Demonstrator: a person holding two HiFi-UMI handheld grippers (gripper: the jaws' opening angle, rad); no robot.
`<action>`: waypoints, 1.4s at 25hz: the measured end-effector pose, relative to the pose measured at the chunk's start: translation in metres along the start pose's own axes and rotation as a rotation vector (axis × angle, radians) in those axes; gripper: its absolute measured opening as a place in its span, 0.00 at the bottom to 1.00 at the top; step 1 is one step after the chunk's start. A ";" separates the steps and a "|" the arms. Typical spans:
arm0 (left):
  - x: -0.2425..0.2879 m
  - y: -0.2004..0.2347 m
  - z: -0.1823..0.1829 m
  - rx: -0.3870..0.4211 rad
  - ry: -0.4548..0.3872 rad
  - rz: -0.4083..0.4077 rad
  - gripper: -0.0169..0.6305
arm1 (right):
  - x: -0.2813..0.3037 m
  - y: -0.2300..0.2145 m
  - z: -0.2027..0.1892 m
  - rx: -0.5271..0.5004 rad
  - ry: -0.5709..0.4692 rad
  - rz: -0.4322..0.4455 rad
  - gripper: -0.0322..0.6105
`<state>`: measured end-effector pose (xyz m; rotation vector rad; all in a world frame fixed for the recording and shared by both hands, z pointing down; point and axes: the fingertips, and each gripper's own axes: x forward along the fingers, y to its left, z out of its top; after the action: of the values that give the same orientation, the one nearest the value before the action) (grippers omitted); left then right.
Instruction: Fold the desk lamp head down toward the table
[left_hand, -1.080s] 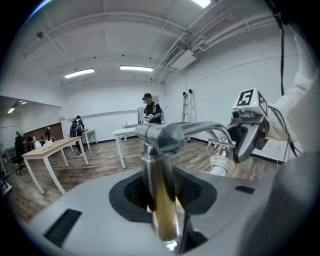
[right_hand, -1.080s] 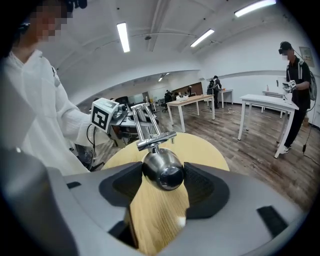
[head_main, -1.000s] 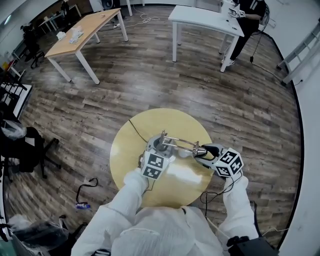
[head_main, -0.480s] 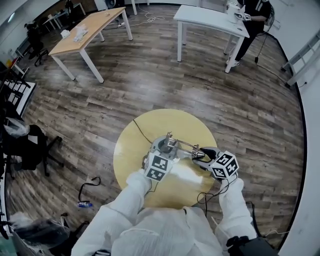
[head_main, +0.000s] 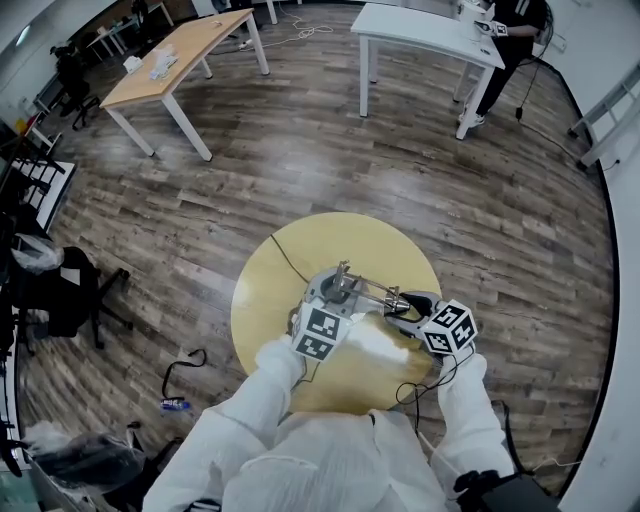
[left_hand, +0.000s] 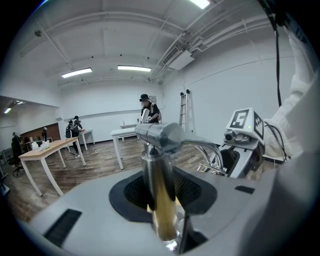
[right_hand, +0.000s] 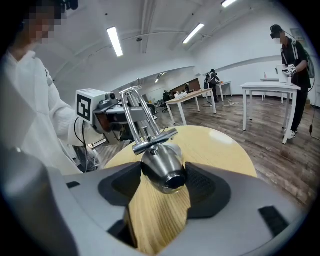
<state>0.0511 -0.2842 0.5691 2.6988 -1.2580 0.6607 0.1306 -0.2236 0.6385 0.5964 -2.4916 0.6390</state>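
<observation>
A chrome desk lamp stands on the round yellow table (head_main: 300, 245). My left gripper (head_main: 335, 292) is shut on its upright post (left_hand: 159, 200), just below the hinge cap (left_hand: 161, 136). From there the twin rods (head_main: 368, 293) run to the right, nearly level. They end at the rounded lamp head (head_main: 400, 303). My right gripper (head_main: 406, 306) is shut on the lamp head (right_hand: 165, 172), which fills the gap between both pads. Those jaws have eased a little wider. Low over the tabletop (right_hand: 220, 145), the head sits with the rods (right_hand: 140, 117) running back toward the left gripper's marker cube (right_hand: 89, 106).
A black cable (head_main: 285, 265) trails off the table's far left edge. On the wood floor stand a wooden table (head_main: 180, 55), a white table (head_main: 425, 35) with a person (head_main: 510, 20) beside it, and a chair (head_main: 60, 290) at the left. A cord (head_main: 180, 370) lies on the floor.
My right gripper has sunk a little with the lamp head, bringing the rods lower toward the table. The left gripper has stayed put on the post.
</observation>
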 end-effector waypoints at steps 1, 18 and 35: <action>0.000 0.001 0.000 -0.001 0.000 0.002 0.20 | 0.000 0.000 0.000 0.000 0.000 0.000 0.46; 0.000 -0.001 0.000 0.001 -0.007 0.002 0.20 | 0.013 0.001 -0.004 0.009 -0.008 -0.004 0.47; -0.001 0.000 0.003 0.026 -0.018 -0.009 0.20 | 0.020 0.001 -0.004 0.016 -0.003 -0.022 0.47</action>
<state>0.0515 -0.2839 0.5664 2.7350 -1.2495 0.6580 0.1160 -0.2267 0.6525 0.6309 -2.4815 0.6506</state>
